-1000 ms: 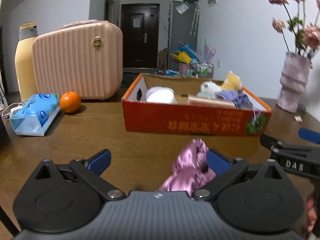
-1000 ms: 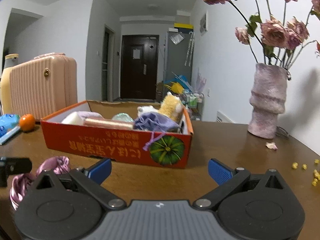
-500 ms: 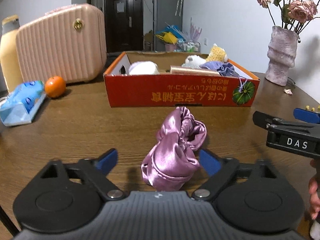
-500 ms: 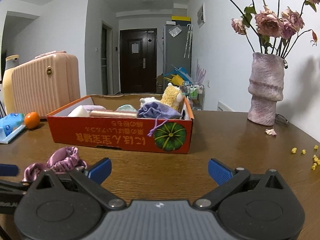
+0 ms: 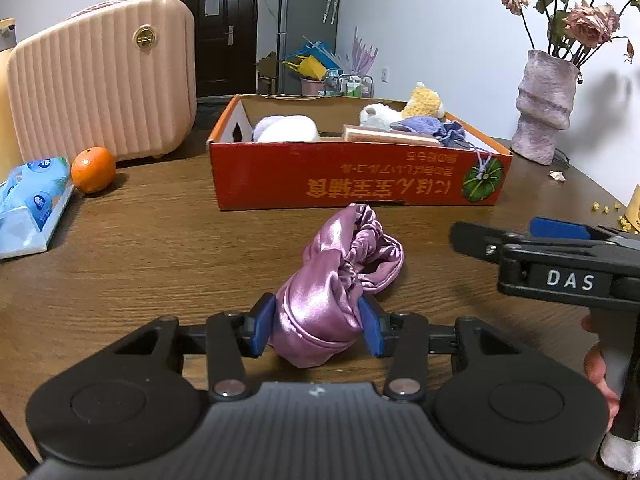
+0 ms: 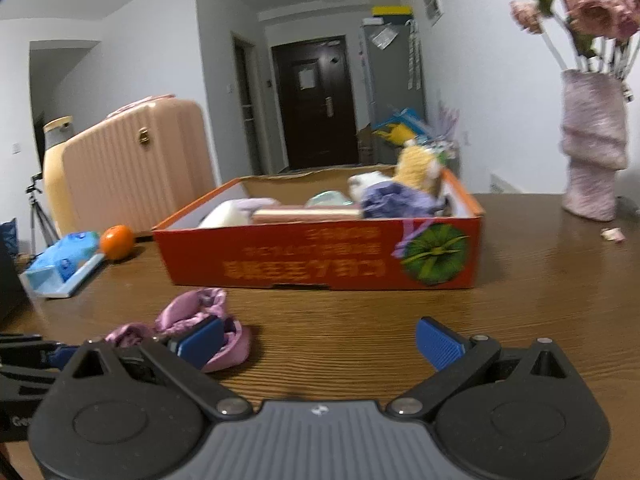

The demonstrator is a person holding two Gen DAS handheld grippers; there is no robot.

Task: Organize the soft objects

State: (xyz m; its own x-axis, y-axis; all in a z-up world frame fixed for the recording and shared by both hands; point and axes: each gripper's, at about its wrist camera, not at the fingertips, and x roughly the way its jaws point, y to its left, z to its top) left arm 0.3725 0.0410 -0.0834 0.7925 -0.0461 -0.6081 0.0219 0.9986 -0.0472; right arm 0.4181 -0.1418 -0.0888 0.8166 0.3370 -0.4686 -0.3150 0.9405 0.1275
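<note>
A pink satin scrunchie-like cloth (image 5: 336, 284) lies on the wooden table in front of the red cardboard box (image 5: 360, 178). My left gripper (image 5: 316, 328) is shut on its near end, blue pads pressing both sides. The cloth also shows in the right wrist view (image 6: 200, 320), low at the left. My right gripper (image 6: 320, 340) is open and empty, to the right of the cloth; it also shows in the left wrist view (image 5: 520, 240). The box (image 6: 320, 264) holds plush toys, a purple pouch and other soft items.
A pink suitcase (image 5: 104, 76), an orange (image 5: 93, 169) and a blue tissue pack (image 5: 32, 200) stand at the left. A vase of dried roses (image 5: 544, 108) stands at the back right. Small yellow crumbs (image 5: 604, 208) lie near the right edge.
My left gripper has closed on the pink cloth, which earlier lay between open jaws. The right gripper has shifted and tilted, staying open.
</note>
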